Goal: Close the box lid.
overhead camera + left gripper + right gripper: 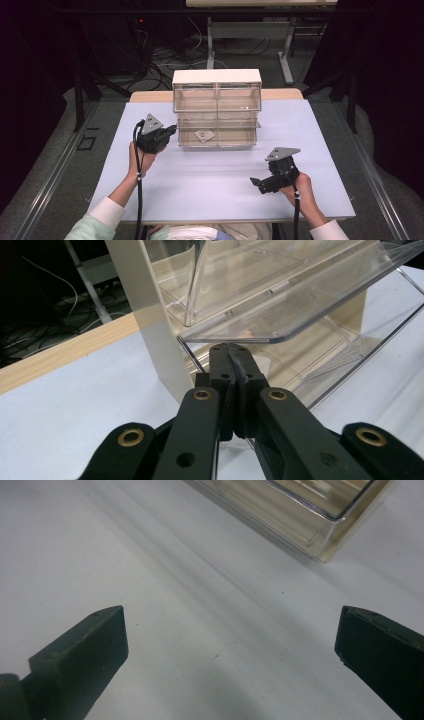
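Observation:
A clear plastic drawer cabinet (pixel 217 82) with a cream top stands mid-table. Its lower drawer (pixel 240 142) is pulled out, and a small pale packet (pixel 203 135) lies in it. My left gripper (pixel 173 130) is at the drawer's left end. In the left gripper view its jaws are pressed together with nothing between them, and the left gripper (pixel 231 348) has its tips just under a clear drawer rim (pixel 280 335). My right gripper (pixel 257 183) hangs low over the table, front right of the cabinet. In its own view the right gripper (pixel 232 630) stands wide open over the bare white surface.
The white table top (pixel 210 185) spreads in front of the cabinet. A corner of the clear drawer (pixel 320 535) shows beyond the right jaws. A cream side wall of the cabinet (pixel 150 325) stands left of the left jaws. Cables and table legs lie on the floor behind.

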The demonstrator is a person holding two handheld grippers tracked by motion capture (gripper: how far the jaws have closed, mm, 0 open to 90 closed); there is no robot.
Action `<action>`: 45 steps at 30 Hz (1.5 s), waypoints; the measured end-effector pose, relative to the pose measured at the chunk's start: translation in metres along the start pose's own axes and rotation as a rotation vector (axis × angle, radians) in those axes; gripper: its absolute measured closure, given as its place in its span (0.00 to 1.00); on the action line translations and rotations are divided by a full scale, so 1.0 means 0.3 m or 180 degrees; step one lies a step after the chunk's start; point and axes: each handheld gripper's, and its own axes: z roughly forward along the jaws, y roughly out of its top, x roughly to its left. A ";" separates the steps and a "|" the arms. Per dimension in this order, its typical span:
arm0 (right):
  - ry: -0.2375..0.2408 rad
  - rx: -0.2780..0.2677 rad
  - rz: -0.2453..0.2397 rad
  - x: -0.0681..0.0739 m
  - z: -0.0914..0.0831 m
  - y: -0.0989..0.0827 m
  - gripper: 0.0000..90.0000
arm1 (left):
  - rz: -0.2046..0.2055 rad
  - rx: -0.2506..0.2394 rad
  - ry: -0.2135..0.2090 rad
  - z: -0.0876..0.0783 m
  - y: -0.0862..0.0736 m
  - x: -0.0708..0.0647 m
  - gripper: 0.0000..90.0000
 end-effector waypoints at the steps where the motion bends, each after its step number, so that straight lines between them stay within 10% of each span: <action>1: -0.0002 0.0003 0.0005 -0.001 -0.004 -0.005 0.00 | 0.0008 -0.0004 0.0008 0.002 -0.002 0.000 1.00; 45: -0.0169 0.0064 0.0115 -0.026 -0.075 -0.133 0.00 | -0.0022 0.0215 -0.0071 -0.024 -0.064 -0.008 0.93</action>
